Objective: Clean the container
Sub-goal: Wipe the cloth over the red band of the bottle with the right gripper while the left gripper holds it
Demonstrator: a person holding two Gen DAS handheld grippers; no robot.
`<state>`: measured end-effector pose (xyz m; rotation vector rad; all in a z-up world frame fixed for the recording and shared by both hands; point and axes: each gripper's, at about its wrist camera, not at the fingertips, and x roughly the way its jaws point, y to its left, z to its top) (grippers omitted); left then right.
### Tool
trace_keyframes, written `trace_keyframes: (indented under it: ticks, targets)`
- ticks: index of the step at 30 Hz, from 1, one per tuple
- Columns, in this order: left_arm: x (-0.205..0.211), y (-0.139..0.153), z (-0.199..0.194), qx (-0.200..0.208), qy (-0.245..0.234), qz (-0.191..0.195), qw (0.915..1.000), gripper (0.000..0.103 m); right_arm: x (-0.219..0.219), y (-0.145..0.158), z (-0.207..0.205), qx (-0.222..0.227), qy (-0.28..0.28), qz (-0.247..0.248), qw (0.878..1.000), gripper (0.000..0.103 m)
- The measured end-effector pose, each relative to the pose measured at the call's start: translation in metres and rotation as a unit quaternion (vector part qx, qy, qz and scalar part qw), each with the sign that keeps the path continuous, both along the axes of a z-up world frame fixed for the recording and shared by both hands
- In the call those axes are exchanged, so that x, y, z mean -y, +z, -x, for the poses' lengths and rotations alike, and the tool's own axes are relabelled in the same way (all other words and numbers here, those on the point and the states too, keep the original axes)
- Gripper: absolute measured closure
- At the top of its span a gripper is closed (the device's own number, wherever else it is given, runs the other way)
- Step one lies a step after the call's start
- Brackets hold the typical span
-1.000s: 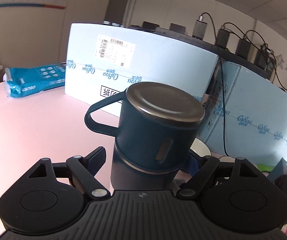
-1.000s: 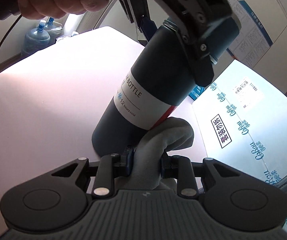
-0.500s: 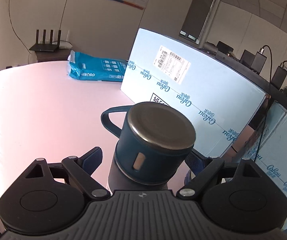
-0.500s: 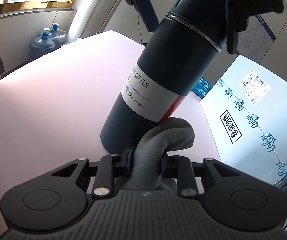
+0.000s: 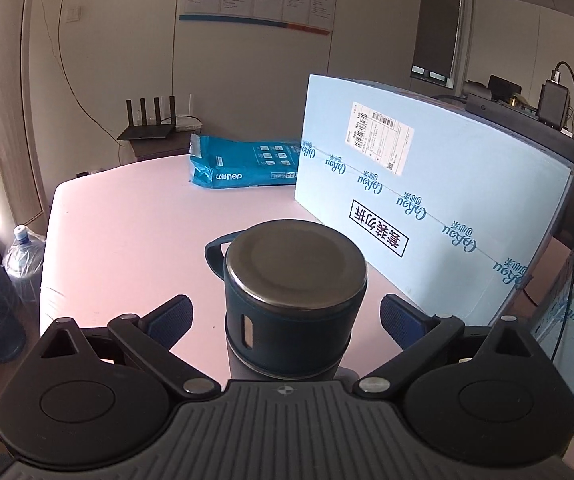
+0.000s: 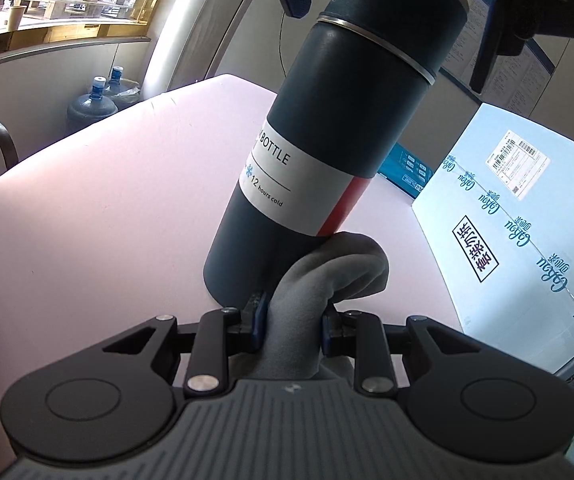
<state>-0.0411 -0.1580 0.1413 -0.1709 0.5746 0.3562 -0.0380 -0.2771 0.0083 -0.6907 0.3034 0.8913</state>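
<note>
— On the pink table (image 6: 119,184), just beside the big blue box (image 6: 519,240): dark bottle (image 6: 327,128), base down. Anything different from a second ago?

— Left gripper (image 5: 285,316): jaws just been opening, now wide apart, pads clear of the cap (image 5: 295,264) on both sides though the cap sits between them. Earlier clamped on that cap, bottle more tilted.

— Meaning for the cleaning?

— Probably set down and let go; free-standing now, so wiping possible without a steadying grip, or a re-grip elsewhere.

— Right gripper (image 6: 293,322)?

— Clamped on a grey cloth (image 6: 327,276), no change. Cloth bunched up, touching the lower side of the bottle near the label's red stripe.

— Which way up?

— Long axis about vertical, cap at top, carry loop (image 5: 217,254) off to the far left in the left wrist view. Apparent lean in the right wrist view likely lens distortion; hard to tell for sure.
</note>
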Motion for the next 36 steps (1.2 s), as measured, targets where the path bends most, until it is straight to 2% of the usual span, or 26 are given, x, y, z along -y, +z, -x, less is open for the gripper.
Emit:
trace_keyframes:
  ticks: [3, 5, 6, 7, 9, 13, 18, 22, 28, 31, 36]
  targets:
    - [0.003, -0.001, -0.005, -0.012, 0.005, -0.013, 0.9998, 0.003, 0.001, 0.0, 0.0, -0.003, 0.001, -0.006, 1.0, 0.075]
    - [0.002, -0.002, -0.005, -0.014, 0.001, -0.006, 0.9999, 0.003, 0.002, 0.0, 0.0, -0.004, 0.001, -0.01, 1.0, 0.075]
    - [0.002, -0.003, -0.005, -0.015, -0.002, -0.003, 0.9999, 0.009, 0.002, 0.0, 0.001, -0.005, 0.001, -0.011, 1.0, 0.075]
    - [0.003, -0.004, -0.005, -0.014, -0.009, -0.005, 0.9998, 0.022, 0.003, 0.0, 0.001, -0.005, 0.001, -0.012, 1.0, 0.075]
    - [0.003, -0.007, -0.004, -0.015, -0.018, -0.011, 0.9997, 0.04, 0.003, 0.0, 0.001, -0.006, 0.001, -0.013, 1.0, 0.075]
    - [0.0, -0.011, 0.001, -0.005, -0.048, -0.019, 0.9986, 0.041, 0.004, 0.001, 0.0, -0.009, -0.002, -0.014, 1.0, 0.074]
    - [-0.01, -0.01, 0.003, -0.008, -0.117, -0.031, 0.9926, 0.041, 0.003, 0.002, 0.002, -0.011, -0.006, -0.011, 1.0, 0.074]
    - [-0.022, -0.008, 0.004, -0.009, -0.207, -0.055, 0.9767, 0.041, 0.001, 0.007, 0.003, -0.009, -0.017, -0.012, 1.0, 0.074]
    - [-0.052, -0.008, -0.006, -0.001, -0.314, -0.042, 0.9483, 0.041, -0.003, 0.015, 0.006, -0.023, -0.042, -0.018, 0.999, 0.074]
    - [-0.063, -0.01, -0.011, 0.006, -0.378, -0.05, 0.9242, 0.041, -0.007, 0.019, 0.008, -0.035, -0.056, -0.022, 0.998, 0.074]
    - [-0.07, -0.014, -0.016, 0.028, -0.456, -0.08, 0.8861, 0.041, -0.012, 0.026, 0.013, -0.04, -0.086, -0.035, 0.995, 0.074]
